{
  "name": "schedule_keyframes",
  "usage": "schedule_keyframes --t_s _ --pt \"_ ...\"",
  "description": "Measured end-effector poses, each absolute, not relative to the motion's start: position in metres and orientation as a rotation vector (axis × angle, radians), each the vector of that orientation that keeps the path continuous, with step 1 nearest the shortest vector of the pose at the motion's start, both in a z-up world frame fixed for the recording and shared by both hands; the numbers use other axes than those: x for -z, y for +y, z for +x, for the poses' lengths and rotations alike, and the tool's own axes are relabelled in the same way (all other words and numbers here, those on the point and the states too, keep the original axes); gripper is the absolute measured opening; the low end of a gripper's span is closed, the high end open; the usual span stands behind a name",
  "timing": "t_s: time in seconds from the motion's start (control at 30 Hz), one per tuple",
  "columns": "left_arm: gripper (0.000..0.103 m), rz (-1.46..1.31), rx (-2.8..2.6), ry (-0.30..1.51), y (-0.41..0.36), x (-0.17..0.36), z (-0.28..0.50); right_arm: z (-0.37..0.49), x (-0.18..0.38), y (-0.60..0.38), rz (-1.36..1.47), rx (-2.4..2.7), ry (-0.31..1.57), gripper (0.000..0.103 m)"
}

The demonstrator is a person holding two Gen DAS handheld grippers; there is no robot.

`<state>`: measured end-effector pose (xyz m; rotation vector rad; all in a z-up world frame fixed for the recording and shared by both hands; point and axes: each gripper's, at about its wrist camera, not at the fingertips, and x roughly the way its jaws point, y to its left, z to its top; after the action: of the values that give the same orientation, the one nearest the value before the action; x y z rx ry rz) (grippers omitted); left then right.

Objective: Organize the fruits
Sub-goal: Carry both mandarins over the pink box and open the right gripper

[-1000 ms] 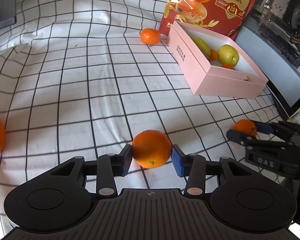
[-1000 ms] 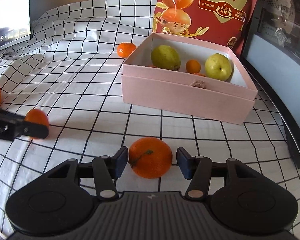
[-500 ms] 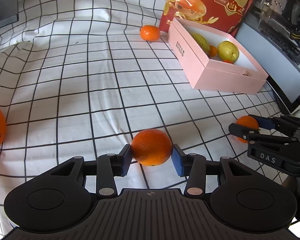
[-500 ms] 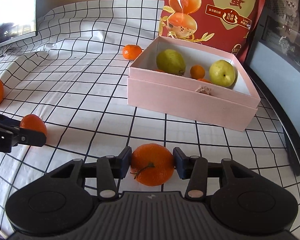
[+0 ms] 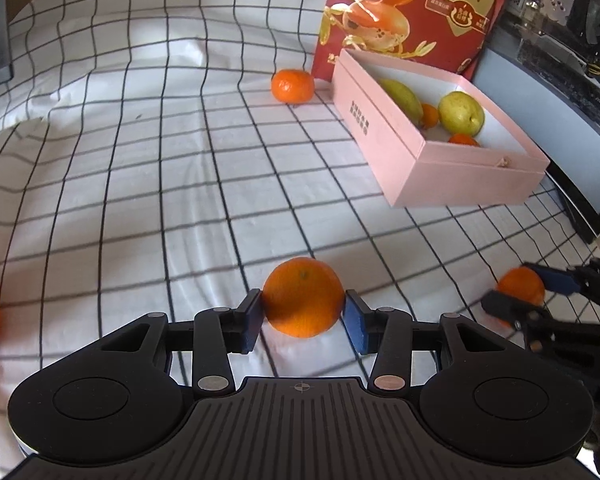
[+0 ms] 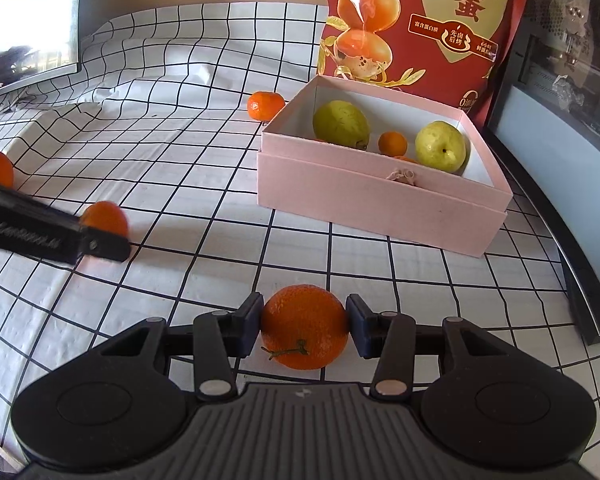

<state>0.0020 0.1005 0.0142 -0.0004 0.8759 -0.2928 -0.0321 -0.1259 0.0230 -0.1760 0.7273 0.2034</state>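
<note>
My left gripper (image 5: 303,316) clamps one orange (image 5: 303,297) and my right gripper (image 6: 303,322) clamps a stemmed orange (image 6: 304,326), both above the checked cloth (image 5: 140,184). Ahead sits the pink box (image 6: 380,204) (pears (image 6: 441,146) inside), a loose mandarin (image 6: 265,105) beside it, the red bag (image 6: 428,20) behind.

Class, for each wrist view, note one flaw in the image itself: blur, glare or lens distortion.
Left wrist view: the black-and-white checked cloth has grid lines that bow outward, and its near part is softly blurred. Right wrist view: a glaring bright panel fills the upper left corner.
</note>
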Motion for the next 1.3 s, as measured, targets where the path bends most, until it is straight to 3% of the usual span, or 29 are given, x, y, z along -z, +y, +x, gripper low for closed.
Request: schedule_keyframes --t_s 1.03,1.17,1.3 --pt "0.048 -0.006 0.505 0.938 0.067 -0.016 -0.037 -0.023 -0.022 -0.133 -0.114 -0.229 0.771 0.045" --pt "0.047 -0.054 0.493 0.927 0.066 -0.023 -0.017 -0.013 -0.035 -0.146 -0.073 -0.223 0.758 0.045" --pt "0.047 -0.07 0.511 0.824 0.057 -0.064 0.022 0.01 -0.075 -0.16 -0.078 -0.221 0.672 0.044"
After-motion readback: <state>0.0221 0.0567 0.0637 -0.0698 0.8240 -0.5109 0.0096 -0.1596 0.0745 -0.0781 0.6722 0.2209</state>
